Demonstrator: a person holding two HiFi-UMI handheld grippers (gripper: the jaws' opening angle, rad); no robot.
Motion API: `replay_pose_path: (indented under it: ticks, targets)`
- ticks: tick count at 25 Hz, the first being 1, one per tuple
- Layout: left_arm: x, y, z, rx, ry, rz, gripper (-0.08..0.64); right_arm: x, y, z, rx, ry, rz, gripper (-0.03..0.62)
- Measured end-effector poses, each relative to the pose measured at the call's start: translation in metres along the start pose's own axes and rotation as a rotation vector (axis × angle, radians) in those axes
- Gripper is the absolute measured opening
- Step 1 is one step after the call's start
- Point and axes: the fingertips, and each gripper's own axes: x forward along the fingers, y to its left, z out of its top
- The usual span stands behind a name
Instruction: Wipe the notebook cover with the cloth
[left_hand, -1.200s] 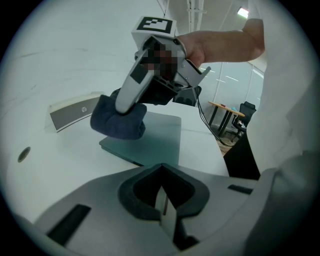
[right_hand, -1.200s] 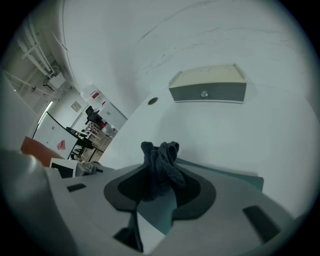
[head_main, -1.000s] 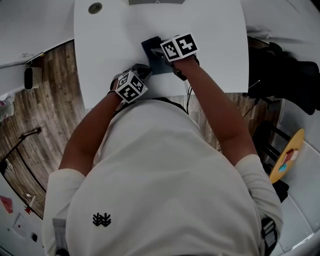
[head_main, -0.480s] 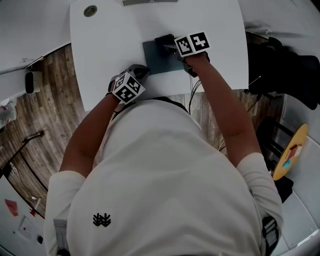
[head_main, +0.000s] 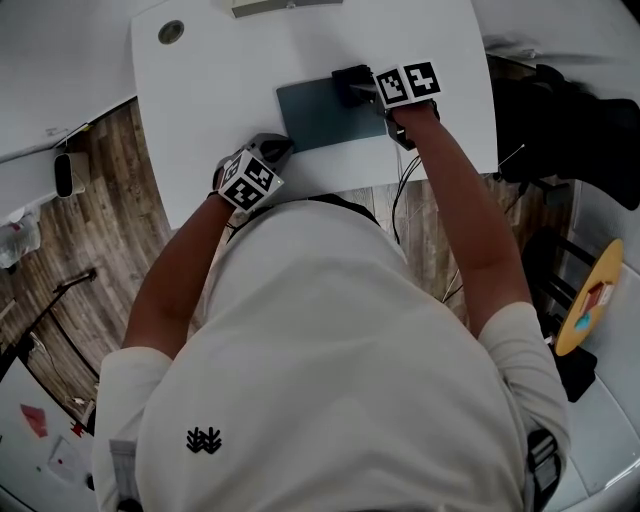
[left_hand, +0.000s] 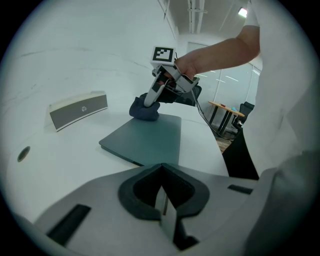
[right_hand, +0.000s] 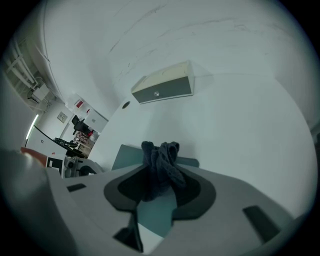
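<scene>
A dark teal notebook (head_main: 322, 113) lies flat on the white table (head_main: 215, 90). At the notebook's far right corner my right gripper (head_main: 362, 88) is shut on a dark blue cloth (head_main: 350, 80) and presses it down on the cover. The right gripper view shows the bunched cloth (right_hand: 161, 161) between the jaws, with the notebook (right_hand: 125, 156) underneath. My left gripper (head_main: 277, 148) rests shut and empty by the table's near edge, just left of the notebook. From the left gripper view I see the notebook (left_hand: 145, 137), the cloth (left_hand: 143, 111) and the right gripper (left_hand: 159, 90) ahead.
A flat grey box (left_hand: 78, 109) stands at the table's back edge, beyond the notebook. A round cable hole (head_main: 171, 32) sits at the far left corner. A black chair (head_main: 575, 140) stands right of the table, over wooden floor (head_main: 90, 230).
My right gripper has slid the cloth to the right across the notebook, and more of the cover's left side now shows. The left gripper has stayed by the near edge.
</scene>
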Motion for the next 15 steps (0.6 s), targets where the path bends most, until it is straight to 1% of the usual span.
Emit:
replay_pose_path:
  ticks: [4,15]
  targets:
    - [0.001,0.000,0.000,0.000,-0.003,-0.002,0.006,-0.008,-0.016,-0.003,0.015,-0.006,-0.006,0.135]
    - [-0.001,0.001,-0.003,0.000,-0.001,-0.009,0.006,-0.029,-0.053,-0.010,0.013,-0.013,-0.040,0.135]
